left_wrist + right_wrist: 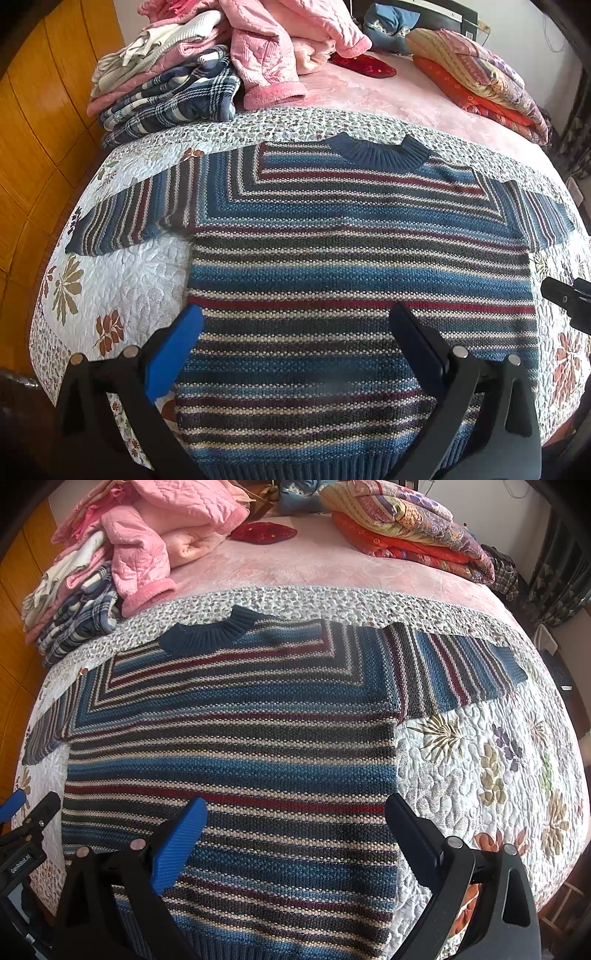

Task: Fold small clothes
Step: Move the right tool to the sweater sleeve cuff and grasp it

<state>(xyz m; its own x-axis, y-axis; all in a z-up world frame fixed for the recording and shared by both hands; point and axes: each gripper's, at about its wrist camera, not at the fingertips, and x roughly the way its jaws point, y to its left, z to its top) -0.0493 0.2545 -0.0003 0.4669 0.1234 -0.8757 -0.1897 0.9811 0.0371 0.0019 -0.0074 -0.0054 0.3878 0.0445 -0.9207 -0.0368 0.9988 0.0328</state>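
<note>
A small striped knitted sweater in blue, grey, cream and dark red lies flat on a floral quilt, navy collar away from me, both short sleeves spread out. My left gripper hovers open above the sweater's lower left part, nothing between its fingers. In the right wrist view the same sweater fills the middle, and my right gripper stands open over its lower right part near the side edge. The left gripper's tip shows at that view's left edge.
A pile of folded clothes, plaid and pink, sits at the far left of the bed. Folded patterned quilts lie at the far right, a red cushion between them. A wooden wall is on the left.
</note>
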